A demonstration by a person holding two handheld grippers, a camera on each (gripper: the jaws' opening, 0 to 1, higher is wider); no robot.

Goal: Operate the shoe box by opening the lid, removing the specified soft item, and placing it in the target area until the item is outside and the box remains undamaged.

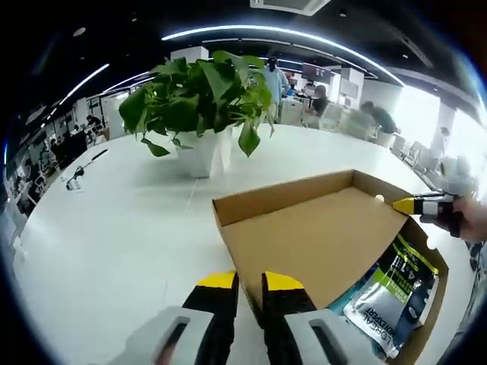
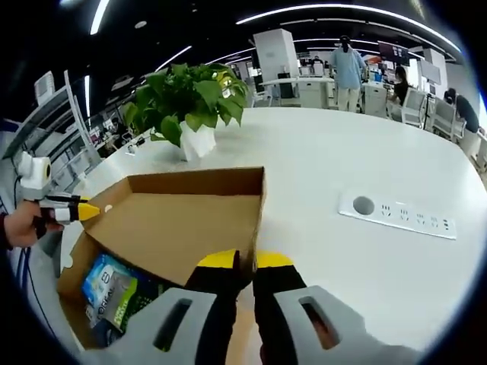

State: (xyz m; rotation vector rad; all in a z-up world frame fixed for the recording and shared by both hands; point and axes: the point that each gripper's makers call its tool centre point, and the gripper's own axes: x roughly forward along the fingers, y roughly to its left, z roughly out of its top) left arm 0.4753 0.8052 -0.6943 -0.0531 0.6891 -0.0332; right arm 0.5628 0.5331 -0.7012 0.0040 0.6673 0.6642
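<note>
The brown cardboard shoe box stands open on the white table, its lid (image 1: 319, 236) tipped up with the inside facing me. My left gripper (image 1: 249, 281) is shut on the lid's near edge. At the opposite corner, the right gripper (image 1: 415, 204) comes in from the right in a person's hand, touching the lid. In the right gripper view the lid (image 2: 183, 220) is pinched by my right gripper (image 2: 245, 261), and the left gripper (image 2: 84, 211) shows at the far left. Soft pouches lie inside the box: a white and green one (image 1: 388, 296) and blue and green ones (image 2: 114, 289).
A leafy plant in a white pot (image 1: 198, 114) (image 2: 194, 99) stands on the table (image 1: 114, 228) behind the box. A white socket strip (image 2: 399, 213) is set into the table to the right. People and desks fill the far background.
</note>
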